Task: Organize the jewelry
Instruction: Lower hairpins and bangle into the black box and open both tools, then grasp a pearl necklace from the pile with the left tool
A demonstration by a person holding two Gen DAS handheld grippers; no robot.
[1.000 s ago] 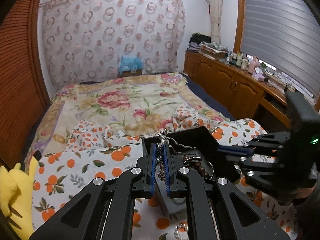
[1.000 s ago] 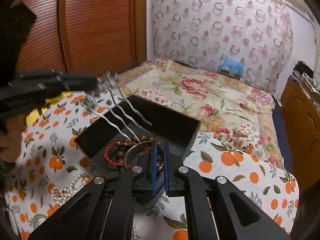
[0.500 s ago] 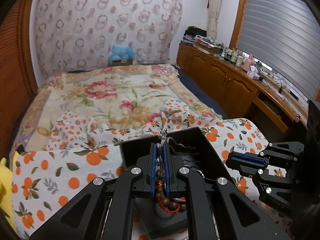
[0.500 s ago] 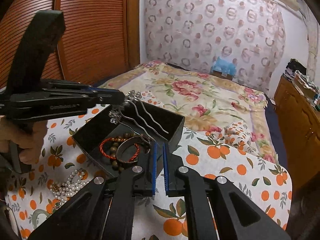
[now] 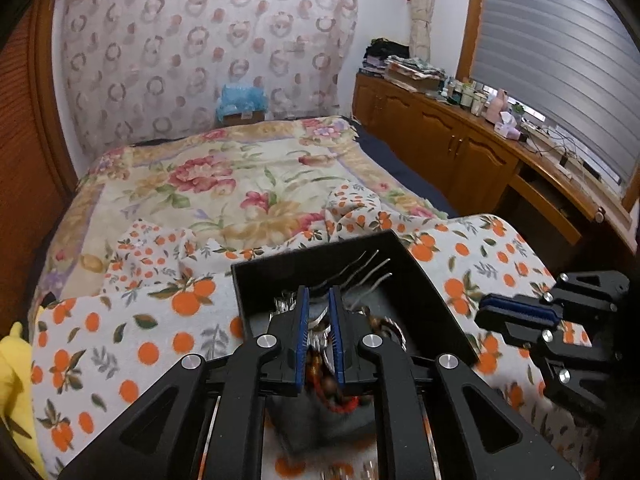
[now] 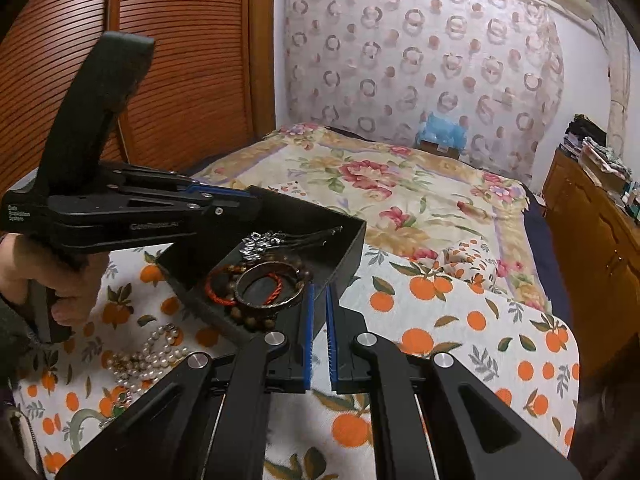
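Observation:
A black jewelry box (image 5: 256, 300) (image 6: 348, 252) sits on the orange-print cloth. My left gripper (image 5: 318, 294) (image 6: 256, 204) hovers over its far corner and its jaws are opening. The silver wavy hairpins (image 5: 360, 270) (image 6: 260, 242) lie in the box under its tip, free of the pads. Also in the box are a dark bangle (image 6: 268, 292), a red cord bracelet (image 6: 218, 288) and brown beads (image 6: 248, 320). My right gripper (image 6: 318, 296) (image 5: 516, 312) is shut and empty, just outside the box's near right wall. A pearl necklace (image 6: 148, 356) lies on the cloth left of the box.
The cloth covers the near end of a bed with a floral blanket (image 5: 240, 184). Wooden cabinets (image 5: 460, 152) run along the right and slatted wooden doors (image 6: 180, 60) stand on the left. A yellow plush toy (image 5: 16, 380) lies at the cloth's left edge. A hand (image 6: 76, 280) holds the left gripper.
My left gripper came down over the box with the hairpins and let them go; they now lie inside. My right gripper drew back from the box toward its near right side.

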